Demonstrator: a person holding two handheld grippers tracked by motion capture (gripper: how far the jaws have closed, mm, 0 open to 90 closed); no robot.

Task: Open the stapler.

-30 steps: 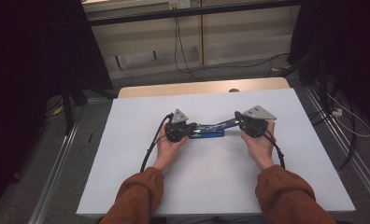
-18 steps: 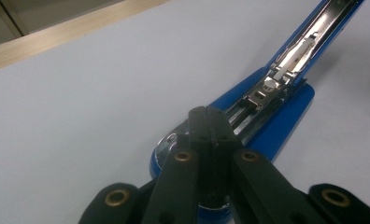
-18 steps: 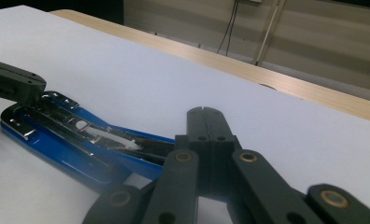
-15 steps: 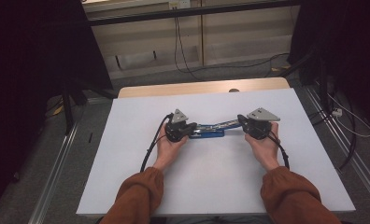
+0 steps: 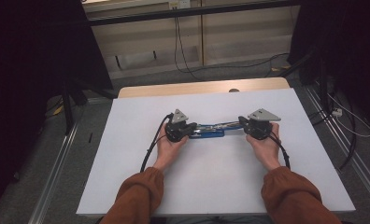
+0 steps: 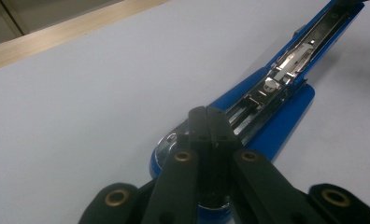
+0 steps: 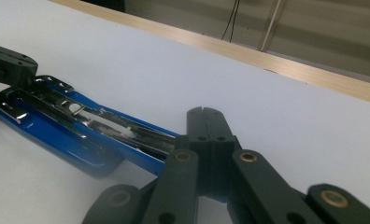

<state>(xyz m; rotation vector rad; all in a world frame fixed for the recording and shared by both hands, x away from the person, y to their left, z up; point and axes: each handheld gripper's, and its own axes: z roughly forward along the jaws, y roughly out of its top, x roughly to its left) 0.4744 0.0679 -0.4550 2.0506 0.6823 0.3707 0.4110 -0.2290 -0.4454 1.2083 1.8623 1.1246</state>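
A blue stapler (image 5: 212,131) lies swung open on the white table (image 5: 211,182), its metal magazine (image 6: 288,63) facing up. My left gripper (image 5: 188,131) is shut, jaws pressed together, and rests on the stapler's rounded hinge end (image 6: 167,144). My right gripper (image 5: 243,124) is shut too, at the far tip of the opened upper arm (image 7: 141,140), which runs under its jaws. In the left gripper view that gripper (image 6: 206,114) shows nothing between its jaws. The same holds for the right gripper (image 7: 204,114) in the right gripper view. The blue base (image 7: 47,135) lies flat.
A wooden strip (image 5: 202,87) borders the table's far edge. Cables (image 5: 183,56) run over the floor behind it, and more (image 5: 346,126) lie to the right. Dark stands (image 5: 71,93) flank the table on the left.
My right gripper has shifted a little to the right, and the stapler's upper arm has stretched out with it. The left gripper has stayed put on the hinge end.
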